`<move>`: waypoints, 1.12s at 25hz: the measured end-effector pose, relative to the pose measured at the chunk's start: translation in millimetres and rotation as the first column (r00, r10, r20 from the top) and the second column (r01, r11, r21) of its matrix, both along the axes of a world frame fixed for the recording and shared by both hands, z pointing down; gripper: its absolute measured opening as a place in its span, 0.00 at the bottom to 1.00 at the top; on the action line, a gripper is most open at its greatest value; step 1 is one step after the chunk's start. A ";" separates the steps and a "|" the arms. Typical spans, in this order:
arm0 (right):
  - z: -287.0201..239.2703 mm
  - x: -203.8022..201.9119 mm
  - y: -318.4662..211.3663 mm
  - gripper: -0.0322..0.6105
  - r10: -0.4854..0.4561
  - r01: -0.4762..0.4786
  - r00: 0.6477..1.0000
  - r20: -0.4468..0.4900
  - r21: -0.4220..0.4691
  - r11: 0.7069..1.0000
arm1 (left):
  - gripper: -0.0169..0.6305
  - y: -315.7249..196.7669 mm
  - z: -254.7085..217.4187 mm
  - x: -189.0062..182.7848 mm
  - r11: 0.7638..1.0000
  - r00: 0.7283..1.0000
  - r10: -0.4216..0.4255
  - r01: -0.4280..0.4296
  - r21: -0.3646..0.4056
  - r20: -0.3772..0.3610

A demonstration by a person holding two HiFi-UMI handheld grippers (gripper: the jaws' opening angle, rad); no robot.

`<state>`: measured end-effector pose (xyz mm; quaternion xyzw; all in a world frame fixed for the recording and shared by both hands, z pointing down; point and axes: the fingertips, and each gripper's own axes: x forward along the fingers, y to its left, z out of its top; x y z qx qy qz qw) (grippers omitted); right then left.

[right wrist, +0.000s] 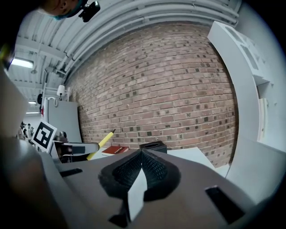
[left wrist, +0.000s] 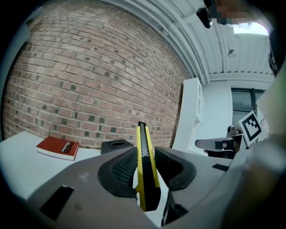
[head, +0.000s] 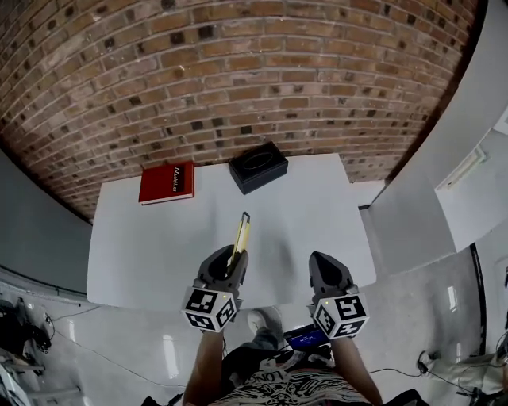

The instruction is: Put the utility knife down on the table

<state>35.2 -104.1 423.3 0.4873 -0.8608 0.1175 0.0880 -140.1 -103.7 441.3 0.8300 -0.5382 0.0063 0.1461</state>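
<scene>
The left hand-held gripper [head: 228, 266] was clamped on the utility knife [head: 240, 231], pointing to twelve o'clock over the desk [head: 309, 210]; the right hand-held gripper [head: 327, 268] sat closed, empty.

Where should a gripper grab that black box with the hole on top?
Probably from above, jaws across the two long sides of the black box: it sits flat on the white table, with straight walls and open space around. The right gripper is shut and empty.

Red-brown brick wall [head: 238, 71] behind a white table [head: 302, 214] — glossy grey floor [head: 413, 317], white shelving unit [right wrist: 241, 67] at right, white ribbed ceiling [right wrist: 147, 13], lit strip light [right wrist: 20, 62].
</scene>
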 end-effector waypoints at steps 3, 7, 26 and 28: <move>11.3 -7.6 -24.1 0.05 0.040 -0.041 0.999 -0.032 -0.024 0.999 | 0.22 -28.8 11.0 -9.7 0.999 0.999 0.030 -0.030 -0.015 -0.022; 17.1 -11.2 -32.6 0.05 0.074 -0.075 0.997 -0.021 -0.043 0.996 | 0.22 -47.5 25.5 -13.6 0.997 0.998 0.062 -0.063 -0.044 -0.030; 45.5 -7.4 -77.1 0.05 0.081 -0.088 0.995 -0.058 -0.117 0.989 | 0.22 -80.3 61.4 -3.5 0.986 0.989 0.115 -0.102 -0.132 0.096; 52.1 -9.1 -77.3 0.05 0.072 -0.080 0.995 -0.064 -0.132 0.988 | 0.22 -80.8 70.4 -1.9 0.983 0.987 0.123 -0.107 -0.152 0.100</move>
